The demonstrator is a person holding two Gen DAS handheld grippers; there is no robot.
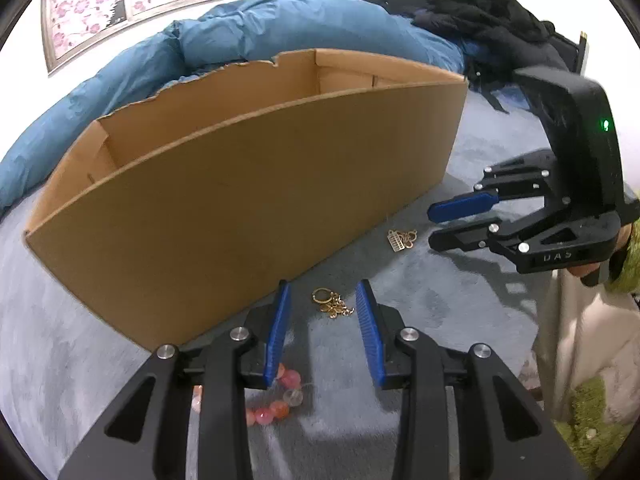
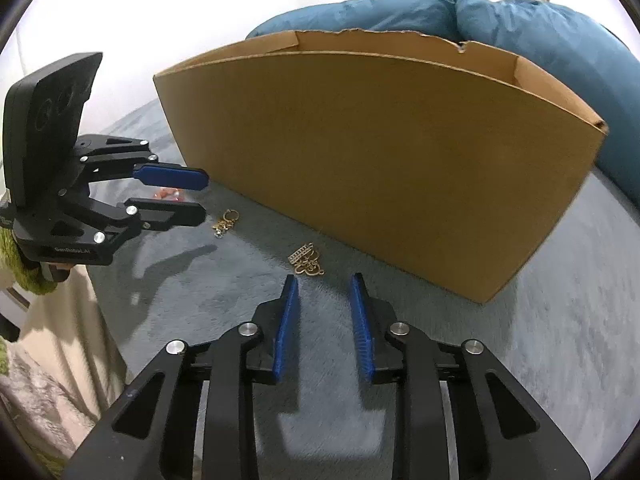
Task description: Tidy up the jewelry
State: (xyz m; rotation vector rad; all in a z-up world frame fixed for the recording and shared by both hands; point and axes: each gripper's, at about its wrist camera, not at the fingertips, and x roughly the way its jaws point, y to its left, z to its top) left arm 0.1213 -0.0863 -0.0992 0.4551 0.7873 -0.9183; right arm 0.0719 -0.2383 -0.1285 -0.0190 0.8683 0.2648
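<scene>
A gold ring-and-chain piece (image 1: 331, 303) lies on the grey blanket just ahead of my open left gripper (image 1: 323, 292); it also shows in the right wrist view (image 2: 226, 222). A second gold charm piece (image 1: 401, 239) lies near the cardboard box (image 1: 248, 184), just ahead of my open right gripper (image 2: 324, 280) in the right wrist view (image 2: 306, 261). A pink bead bracelet (image 1: 276, 400) lies under my left gripper. Both grippers are empty. The right gripper also shows in the left wrist view (image 1: 434, 226), and the left gripper in the right wrist view (image 2: 202, 196).
The open cardboard box (image 2: 380, 152) stands on the blanket behind the jewelry. A blue duvet (image 1: 260, 32) is piled behind it, with black clothing (image 1: 480, 12) at the back right. The bed's edge and a cream cloth (image 1: 580, 360) are at the right.
</scene>
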